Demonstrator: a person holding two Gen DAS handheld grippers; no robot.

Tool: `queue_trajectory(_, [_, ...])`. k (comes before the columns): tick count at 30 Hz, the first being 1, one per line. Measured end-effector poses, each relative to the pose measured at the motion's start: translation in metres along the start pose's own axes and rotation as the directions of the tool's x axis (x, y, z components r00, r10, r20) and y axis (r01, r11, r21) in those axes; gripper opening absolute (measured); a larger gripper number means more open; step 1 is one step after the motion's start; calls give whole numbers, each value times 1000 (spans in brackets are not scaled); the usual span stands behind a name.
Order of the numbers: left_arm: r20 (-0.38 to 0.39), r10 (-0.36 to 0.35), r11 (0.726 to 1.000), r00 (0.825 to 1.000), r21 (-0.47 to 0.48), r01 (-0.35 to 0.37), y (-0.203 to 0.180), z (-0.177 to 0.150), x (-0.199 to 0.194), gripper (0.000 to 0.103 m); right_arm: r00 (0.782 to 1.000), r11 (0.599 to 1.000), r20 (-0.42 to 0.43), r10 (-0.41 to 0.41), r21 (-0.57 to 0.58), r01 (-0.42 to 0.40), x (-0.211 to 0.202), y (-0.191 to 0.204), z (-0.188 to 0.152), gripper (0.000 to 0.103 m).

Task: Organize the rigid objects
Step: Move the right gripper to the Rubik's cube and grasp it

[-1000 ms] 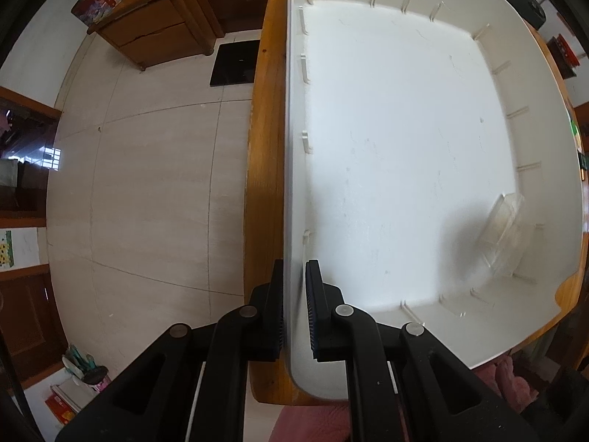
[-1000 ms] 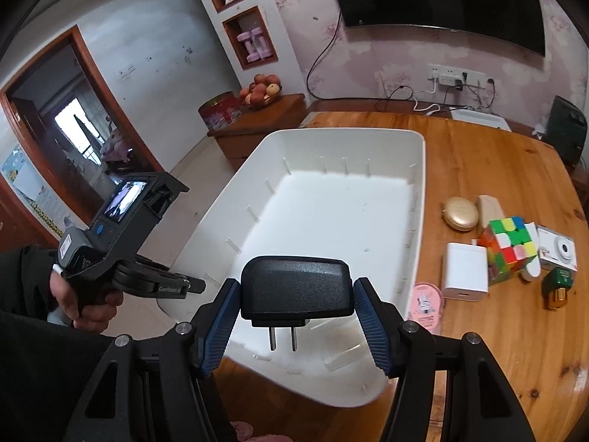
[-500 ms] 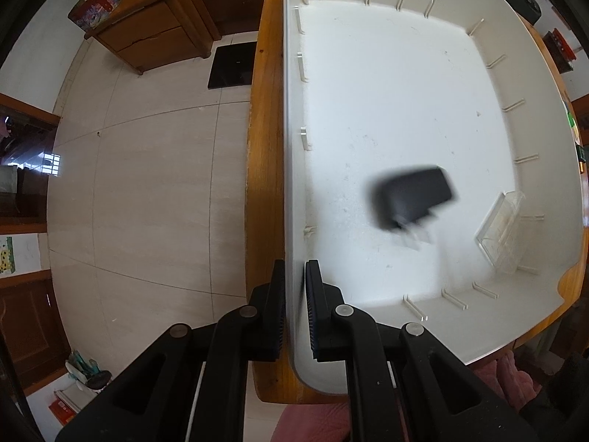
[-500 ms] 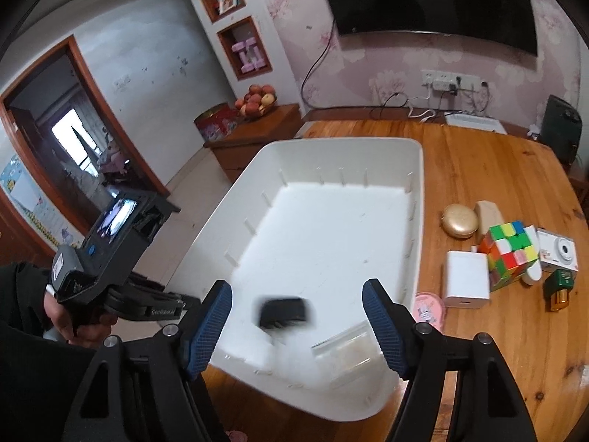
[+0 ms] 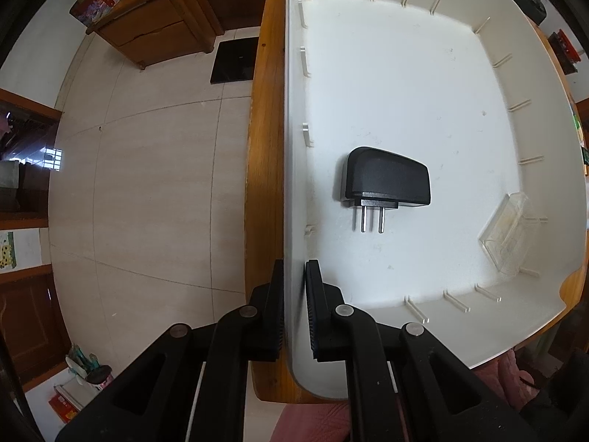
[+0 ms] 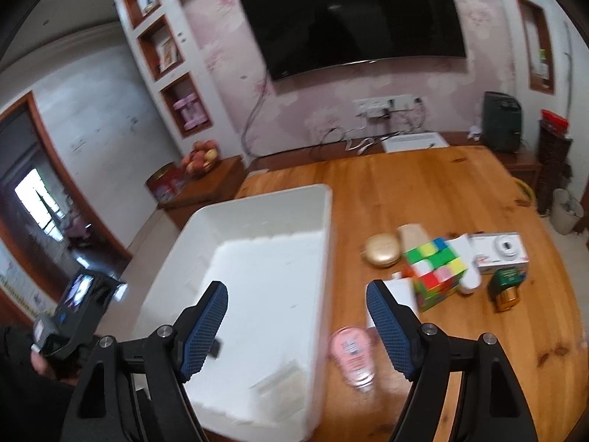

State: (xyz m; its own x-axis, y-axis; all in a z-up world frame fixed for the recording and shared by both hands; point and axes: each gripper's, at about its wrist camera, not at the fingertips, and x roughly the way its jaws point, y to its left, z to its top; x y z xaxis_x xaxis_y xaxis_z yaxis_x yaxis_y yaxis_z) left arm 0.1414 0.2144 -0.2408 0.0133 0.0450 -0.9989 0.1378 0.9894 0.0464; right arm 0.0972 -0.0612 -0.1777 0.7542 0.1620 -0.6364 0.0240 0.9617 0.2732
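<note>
A black plug adapter (image 5: pixel 386 184) lies flat on the floor of the white bin (image 5: pixel 405 73), prongs toward me. A clear plastic box (image 5: pixel 510 235) lies in the bin's near right corner. My left gripper (image 5: pixel 294 287) is shut on the bin's left wall. My right gripper (image 6: pixel 296 316) is open and empty, raised above the bin (image 6: pixel 235 243) and the table; the adapter (image 6: pixel 215 348) peeks out behind its left finger. On the table right of the bin sit a Rubik's cube (image 6: pixel 436 272), a white charger (image 6: pixel 399 294), a pink item (image 6: pixel 351 350) and a gold case (image 6: pixel 381 252).
A white camera (image 6: pixel 498 250) and a green-gold object (image 6: pixel 508 289) lie at the table's right. The wooden table (image 6: pixel 423 191) ends just left of the bin (image 5: pixel 265 147), with tiled floor below. A TV hangs on the far wall.
My right gripper opened and dropped the black adapter into the bin, where it now lies still. The right gripper then swung up and to the right. The left gripper kept its hold.
</note>
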Motion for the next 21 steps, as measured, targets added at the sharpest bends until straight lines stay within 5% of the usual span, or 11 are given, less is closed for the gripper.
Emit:
queue_trajectory(7, [-11,-5,1000,1000,-26,4,3,3,4,11,994,996,61,-89,-15,90,2,-28,13,79])
queue_trajectory(21, [-29,8,999,1000,-39,-10,5,4,14,11,977,978,50,-206,-3,206,45,-78,21,80])
